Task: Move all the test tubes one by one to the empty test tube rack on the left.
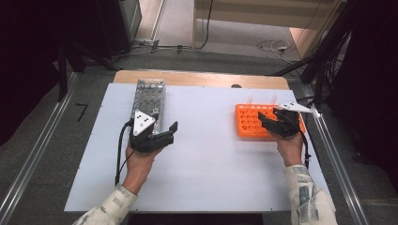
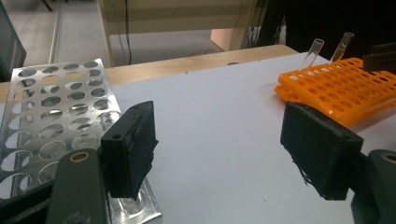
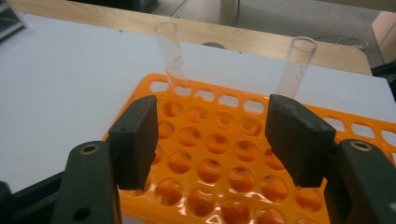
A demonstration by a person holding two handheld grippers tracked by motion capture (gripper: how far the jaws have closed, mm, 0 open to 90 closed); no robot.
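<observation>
A perforated metal rack [image 1: 149, 96] lies at the left of the white tabletop, and its holes look empty in the left gripper view [image 2: 56, 107]. An orange tube rack [image 1: 246, 122] sits at the right. Two clear test tubes [image 3: 170, 51] [image 3: 294, 65] stand tilted in its far row. My left gripper [image 1: 165, 127] hovers by the metal rack's near right corner, open, with bare table between its jaws [image 2: 224, 149]. My right gripper [image 1: 268, 117] hangs over the orange rack's near part, open [image 3: 212, 135], with nothing between its pads. The tubes stand beyond its fingertips.
The white sheet [image 1: 211, 159] covers the table, and a strip of wooden edge [image 1: 202, 78] shows at the far side. Metal rails [image 1: 33, 154] run along both sides on the floor. Cables [image 1: 272, 46] lie on the floor behind the table.
</observation>
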